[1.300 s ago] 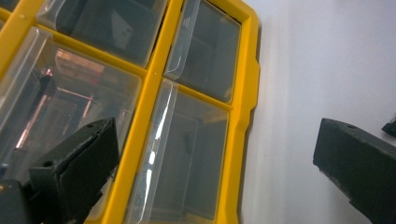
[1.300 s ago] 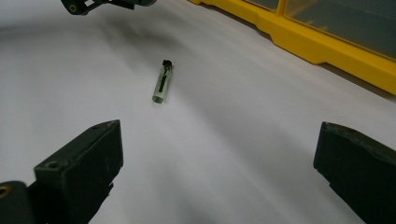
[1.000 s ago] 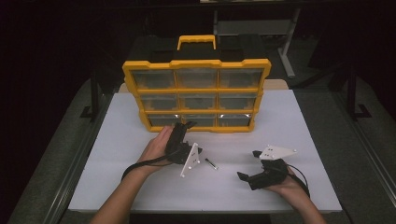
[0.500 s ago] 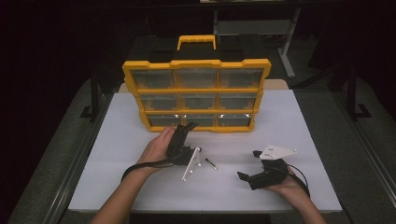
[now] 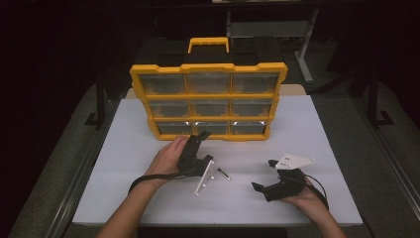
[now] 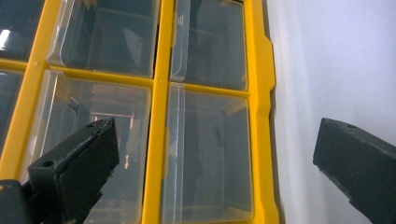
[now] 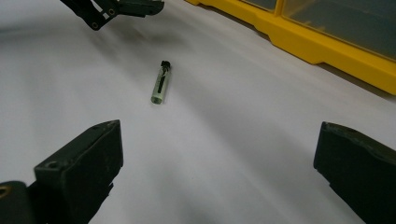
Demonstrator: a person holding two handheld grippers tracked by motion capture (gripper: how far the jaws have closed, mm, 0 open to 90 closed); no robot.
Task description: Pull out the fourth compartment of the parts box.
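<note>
High view, left gripper (image 5: 202,136): tips at the bottom row of the yellow drawer organizer (image 5: 208,99), just short of its middle drawer; jaw gap hard to read from here.
High view, right gripper (image 5: 263,174): rests low on the white table (image 5: 317,148), jaws apart, holding nothing.
High view, vial (image 5: 224,174): lies flat on the table between the two grippers, ahead of the right jaws and behind the left ones.
Left gripper view, jaws: wide apart and empty; one jaw sits over a clear drawer front, the other over bare table past the yellow frame edge.
Left gripper view, clear drawer (image 6: 208,158): directly between the jaws, closed, seemingly empty.
Right gripper view, jaws: spread wide, nothing between them.
Right gripper view, vial (image 7: 161,83): ahead of the jaws, nearer the left-hand jaw, well apart from both.
Step in hand: likely lining up the left jaws to open a drawer.
Next move calls for: closing on the drawer's lip, pulling straight out, then the right jaws advancing to straddle the vial.
</note>
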